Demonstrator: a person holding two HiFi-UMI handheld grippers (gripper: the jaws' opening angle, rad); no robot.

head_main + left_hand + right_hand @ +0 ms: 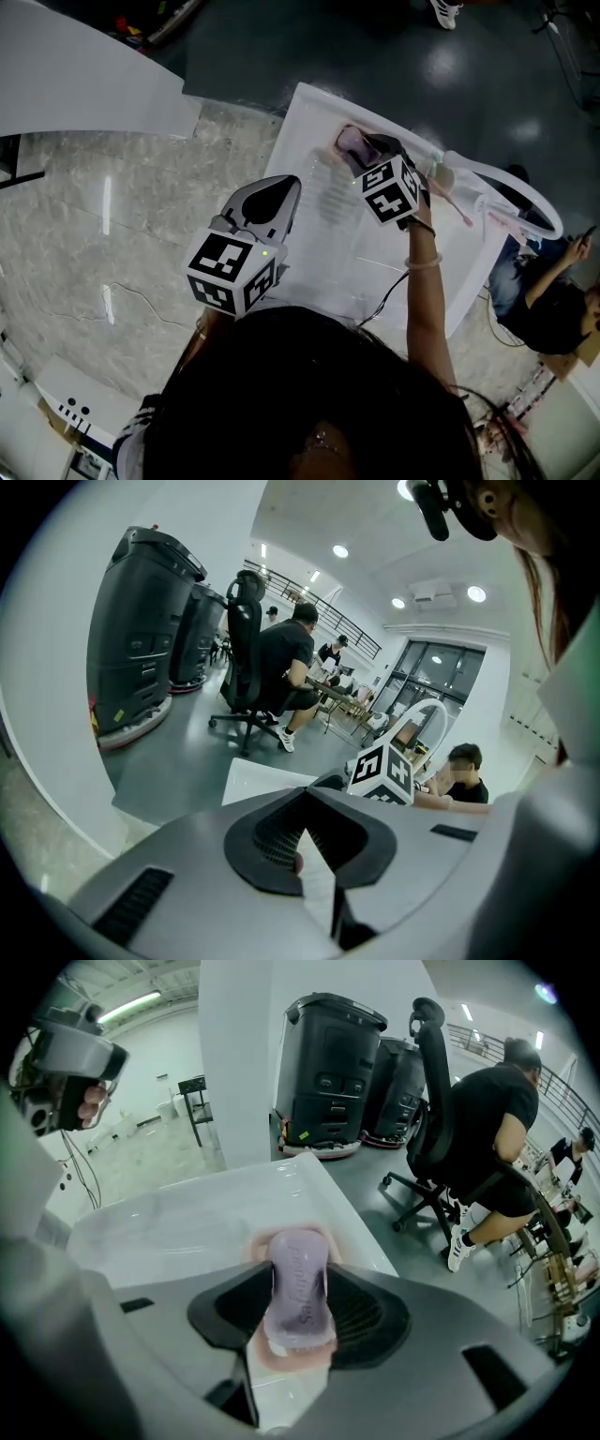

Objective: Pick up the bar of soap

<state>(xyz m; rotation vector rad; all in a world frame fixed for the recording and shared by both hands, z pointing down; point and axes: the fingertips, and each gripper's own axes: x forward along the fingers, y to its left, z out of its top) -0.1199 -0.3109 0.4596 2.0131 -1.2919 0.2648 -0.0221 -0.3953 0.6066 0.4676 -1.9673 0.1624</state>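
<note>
Right tongs (pixel 298 1283) straddle the soap bar (pixel 298 1265), hiding most of the dish (pixel 289 1357).

In the head view the bar of soap (pixel 349 141), at one o'clock, is half covered by the right gripper (pixel 370 152); its pink dish (pixel 281 1360) shows only as a rim in the right gripper view. Dark hair (pixel 309 394) fills six o'clock (both arms vanish under it), and a seated person (pixel 553 305) at four o'clock is cut by the edge.
</note>
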